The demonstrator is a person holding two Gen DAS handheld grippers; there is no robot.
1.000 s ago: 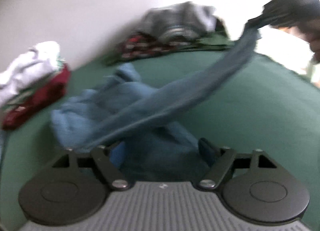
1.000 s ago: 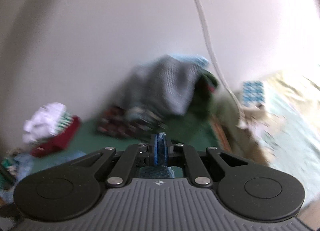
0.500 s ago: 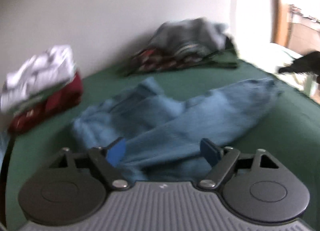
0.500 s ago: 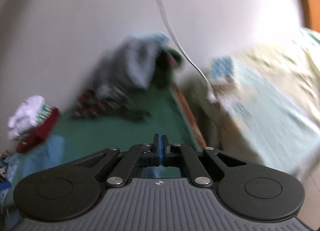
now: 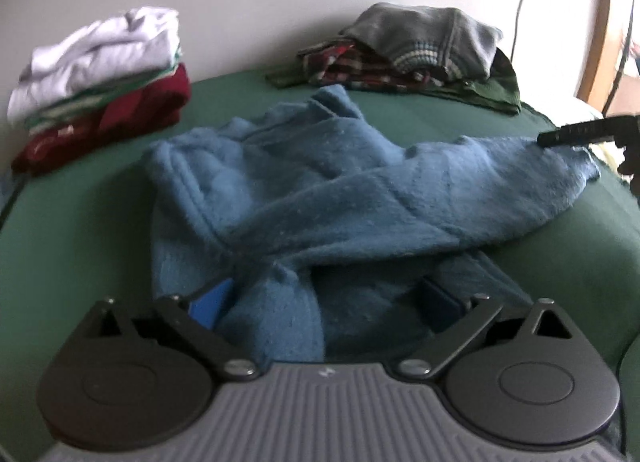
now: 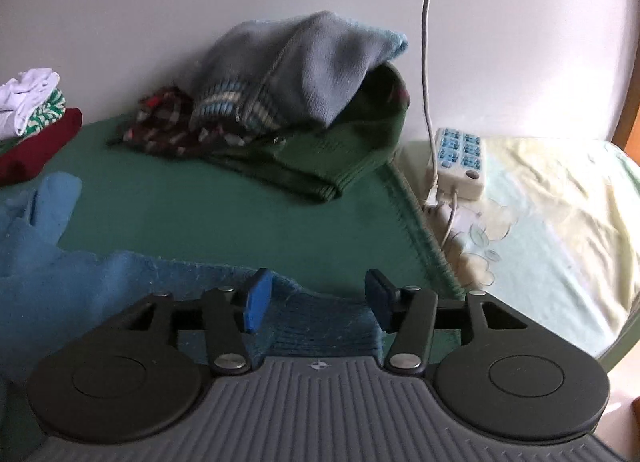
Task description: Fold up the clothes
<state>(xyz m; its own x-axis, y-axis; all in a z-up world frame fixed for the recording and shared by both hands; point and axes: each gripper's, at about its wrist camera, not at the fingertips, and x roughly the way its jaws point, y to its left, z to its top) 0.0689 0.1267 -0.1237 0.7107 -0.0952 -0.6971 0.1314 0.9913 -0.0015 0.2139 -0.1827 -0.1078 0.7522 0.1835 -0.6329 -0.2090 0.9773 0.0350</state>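
Left tongs [image 5: 326, 302] nearly full open, still widening, straddling blue fleece [image 5: 320, 190] bunched at frame centre, no grip. Right tongs [image 6: 316, 298] opening over fleece sleeve end, pads clear. Both angled down. Beyond: folded stack [image 5: 100, 78] upper left, unfolded pile [image 6: 288, 110] by wall, on green blanket [image 6: 220, 214].

Blue fleece garment [image 5: 320, 190]; green blanket [image 5: 80, 242]; red-plaid shirt [image 6: 168, 130]; white-and-maroon stack [image 5: 100, 78].

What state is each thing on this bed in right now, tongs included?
Blue fleece garment: unfolded, rumpled, one sleeve stretched sideways.
Left tongs: opening, fleece between the pads, not pressed.
Right tongs: opening over the sleeve's cuff.
White-topped stack: folded.
Grey-topped pile: heaped, unfolded.
Power strip: a cord plugged in.
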